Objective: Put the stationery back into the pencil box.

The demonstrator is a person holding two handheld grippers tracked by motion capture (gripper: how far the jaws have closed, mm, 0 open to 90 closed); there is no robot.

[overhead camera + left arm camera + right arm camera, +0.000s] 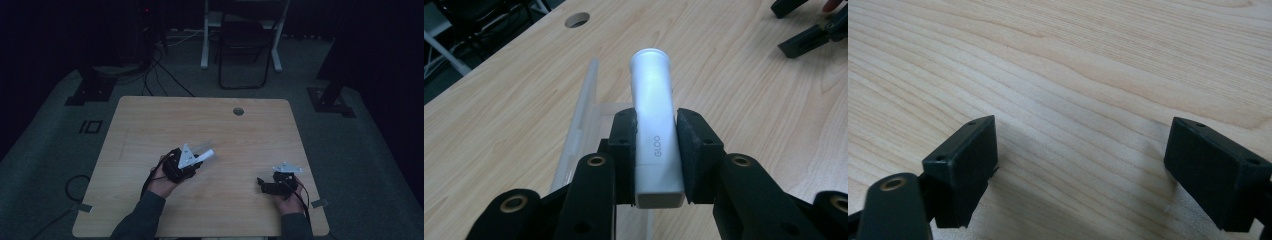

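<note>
white "gloo" tube [653, 125] clamped, raised above table.

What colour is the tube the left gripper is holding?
White, with grey "GLOO" lettering; the tube shows best in the left gripper view.

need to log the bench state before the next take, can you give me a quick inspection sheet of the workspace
Surface: light wood table with a round hole near its far edge.
Job's things: white glue stick tube marked GLOO, held off the table; a clear plastic piece sits beside it, what it is cannot be told.
Clutter: nothing seen.
Grippers: left gripper shut on the tube, fingers pressing both its sides; right gripper open over bare wood, near the table's right front.
Cables: black cable trails from the right gripper; more cables on the floor beyond.
Surroundings: dark room, grey carpet, folding chair behind the table.
</note>
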